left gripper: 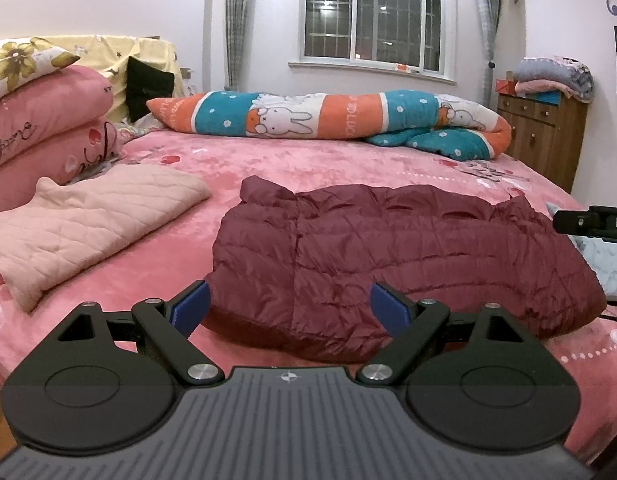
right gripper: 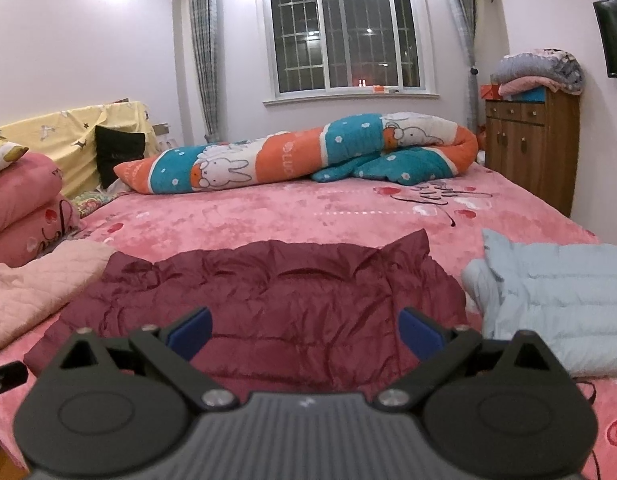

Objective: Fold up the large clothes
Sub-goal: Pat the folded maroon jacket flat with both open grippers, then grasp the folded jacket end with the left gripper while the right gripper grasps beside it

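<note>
We see the maroon puffer jacket (left gripper: 388,256) folded mid-bed, long axis 9-to-3, its near edge just ahead of our left gripper (left gripper: 288,304) and right gripper (right gripper: 304,332), both spread wide, gripping nothing. Pink quilted garment (left gripper: 80,224) lies at 9, pale blue jacket (right gripper: 556,304) at 3; open pink bedspread (right gripper: 268,216) toward 12

Your left gripper (left gripper: 288,304) and right gripper (right gripper: 304,330) match: blue pads (left gripper: 194,304) on black linkage arms, silver pivot screws (left gripper: 200,372), round black side discs, and a ribbed grey body bearing a small emblem.
</note>
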Available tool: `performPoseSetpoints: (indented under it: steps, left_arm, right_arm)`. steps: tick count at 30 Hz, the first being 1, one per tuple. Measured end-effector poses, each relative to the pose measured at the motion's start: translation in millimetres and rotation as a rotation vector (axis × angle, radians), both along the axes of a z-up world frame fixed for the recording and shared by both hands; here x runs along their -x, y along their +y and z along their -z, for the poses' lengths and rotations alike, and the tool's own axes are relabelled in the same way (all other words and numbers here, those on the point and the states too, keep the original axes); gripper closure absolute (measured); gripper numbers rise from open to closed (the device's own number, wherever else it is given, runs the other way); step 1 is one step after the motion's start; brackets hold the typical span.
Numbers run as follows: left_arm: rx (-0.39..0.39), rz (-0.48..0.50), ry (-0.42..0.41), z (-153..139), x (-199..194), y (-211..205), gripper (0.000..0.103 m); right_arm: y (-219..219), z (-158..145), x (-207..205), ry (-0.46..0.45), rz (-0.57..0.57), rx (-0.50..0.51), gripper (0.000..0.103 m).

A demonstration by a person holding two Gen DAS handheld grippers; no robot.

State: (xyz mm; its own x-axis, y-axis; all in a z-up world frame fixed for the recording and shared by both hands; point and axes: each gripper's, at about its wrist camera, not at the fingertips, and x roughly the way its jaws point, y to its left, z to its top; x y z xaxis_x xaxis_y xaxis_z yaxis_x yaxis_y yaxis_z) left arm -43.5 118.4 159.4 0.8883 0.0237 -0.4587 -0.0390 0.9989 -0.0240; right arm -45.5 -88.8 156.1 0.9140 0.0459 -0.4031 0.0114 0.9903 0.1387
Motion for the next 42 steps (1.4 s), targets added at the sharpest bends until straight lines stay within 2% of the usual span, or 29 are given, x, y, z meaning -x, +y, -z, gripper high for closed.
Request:
performPoseSetpoints:
  steps: [5, 11, 16, 20, 27, 32, 35, 42]
  left_arm:
    - [-0.007, -0.001, 0.01, 2, -2, 0, 0.0]
    - [0.006, -0.051, 0.031, 5, -9, 8, 0.0]
    - [0.067, -0.131, 0.059, 12, -18, 28, 0.0]
    - [0.16, -0.193, 0.078, 19, -26, 48, 0.0]
    - [0.405, -0.238, 0.129, 42, -46, 81, 0.0]
    - [0.48, -0.21, 0.134, 51, -64, 85, 0.0]
    - [0.556, -0.218, 0.156, 58, -74, 88, 0.0]
    - [0.651, -0.225, 0.187, 74, -92, 87, 0.0]
  right_arm:
    - [-2, 6, -1, 0.009, 0.002, -0.007, 0.004]
    - [-13, 13, -2, 0.021, 0.004, -0.032, 0.004]
    - [-27, 20, -4, 0.035, 0.002, -0.068, 0.004]
    - [-41, 26, -5, 0.047, 0.015, -0.083, 0.004]
    - [-64, 36, -10, 0.072, 0.052, -0.11, 0.004]
    - [-79, 42, -14, 0.086, 0.086, -0.151, 0.004]
    - [-86, 47, -19, 0.104, 0.1, -0.165, 0.004]
    - [-107, 53, -25, 0.112, 0.17, -0.179, 0.004]
